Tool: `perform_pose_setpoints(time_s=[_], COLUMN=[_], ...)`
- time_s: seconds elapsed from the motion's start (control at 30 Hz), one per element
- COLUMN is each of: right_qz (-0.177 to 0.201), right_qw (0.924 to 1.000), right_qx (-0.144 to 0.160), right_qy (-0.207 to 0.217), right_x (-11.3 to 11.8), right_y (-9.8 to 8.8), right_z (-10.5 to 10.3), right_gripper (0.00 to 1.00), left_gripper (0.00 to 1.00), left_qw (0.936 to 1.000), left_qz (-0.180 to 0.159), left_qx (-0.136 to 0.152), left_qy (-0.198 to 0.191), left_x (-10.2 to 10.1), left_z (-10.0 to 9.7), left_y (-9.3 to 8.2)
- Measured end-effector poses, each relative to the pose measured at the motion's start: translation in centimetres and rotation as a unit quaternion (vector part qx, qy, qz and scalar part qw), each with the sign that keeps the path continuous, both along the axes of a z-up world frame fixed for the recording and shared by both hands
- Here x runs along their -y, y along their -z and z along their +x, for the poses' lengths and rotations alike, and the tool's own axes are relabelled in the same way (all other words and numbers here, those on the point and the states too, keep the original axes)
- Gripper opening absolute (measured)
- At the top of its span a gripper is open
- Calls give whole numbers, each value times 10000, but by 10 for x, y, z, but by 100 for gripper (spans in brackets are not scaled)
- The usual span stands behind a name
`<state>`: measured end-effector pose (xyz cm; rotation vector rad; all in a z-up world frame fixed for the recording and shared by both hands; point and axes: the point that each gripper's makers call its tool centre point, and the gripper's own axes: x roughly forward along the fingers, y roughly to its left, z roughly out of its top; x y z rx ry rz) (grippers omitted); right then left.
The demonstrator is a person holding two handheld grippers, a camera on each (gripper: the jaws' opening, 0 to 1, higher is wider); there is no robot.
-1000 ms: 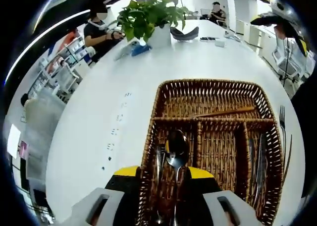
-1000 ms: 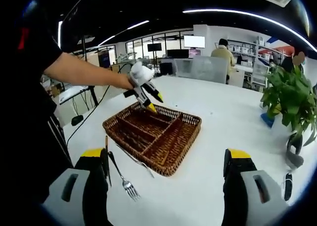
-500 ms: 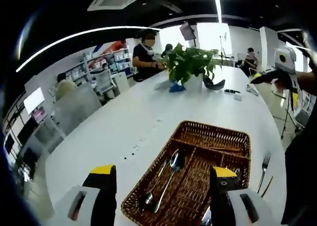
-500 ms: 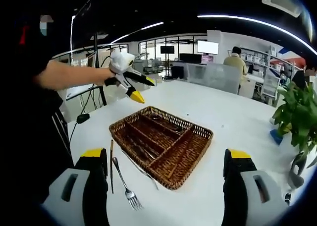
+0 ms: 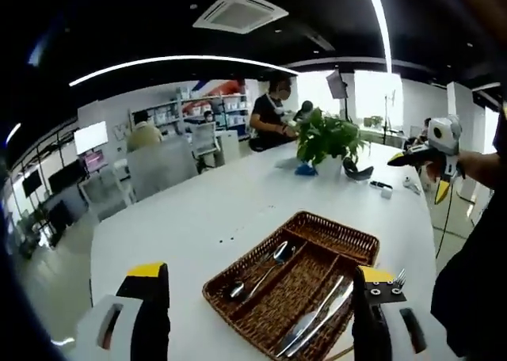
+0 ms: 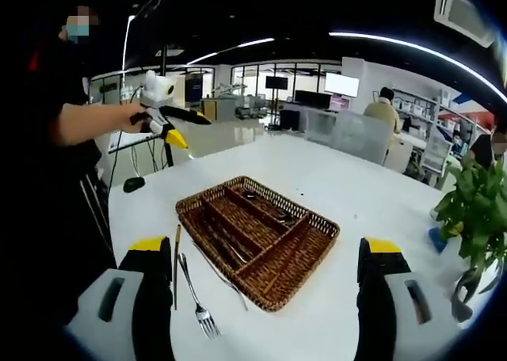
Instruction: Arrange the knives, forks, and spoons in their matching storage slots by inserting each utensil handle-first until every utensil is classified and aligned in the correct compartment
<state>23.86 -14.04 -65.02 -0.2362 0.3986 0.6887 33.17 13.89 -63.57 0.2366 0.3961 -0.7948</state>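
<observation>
A brown wicker basket [image 5: 326, 233] [image 6: 321, 218] with long compartments lies on the white table [image 5: 198, 218]. Two spoons [image 5: 260, 270] lie in one outer slot, and knives [image 5: 317, 320] lie in a slot further along. A fork [image 6: 195, 286] and a thin wooden stick [image 6: 176, 264] lie on the table beside the basket's near edge. My left gripper [image 5: 259, 329] [image 6: 192, 131] is open and empty, held high and off to the side of the basket. My right gripper [image 6: 265, 305] [image 5: 413, 175] is open and empty too, back from the fork.
A potted plant [image 5: 329, 139] [image 6: 475, 210] stands further along the table, with small dark items near it. Another slim utensil [image 6: 222, 275] lies along the basket's rim. People sit at desks in the background. The person's body borders the table edge.
My left gripper let go of the spoon, which now lies in the basket's outer slot, then opened and drew up and away from the basket. The right gripper stayed open.
</observation>
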Motion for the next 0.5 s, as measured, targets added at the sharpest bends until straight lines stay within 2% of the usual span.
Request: perform_pose_setpoints(time_s=[0.17,0.37,0.5], right_qz=[-45,-122,-174], right_qw=[10000,9997,9994], right_qx=[26,102,174], right_qy=[-65,-188,-231], right_x=[-2,-4,-2], right_y=[0,-2,-6], right_z=[-2,-4,-4], right_gripper=[99,99,99], left_gripper=[100,100,100], left_qw=[9994,9986,9983], left_qz=[-197,-117,-92], left_qx=[139,249,271], left_qy=[-247,-455,-502], left_x=[-14,-32,-38], left_z=[-26,-50,-58], left_y=[-10,-16,-22])
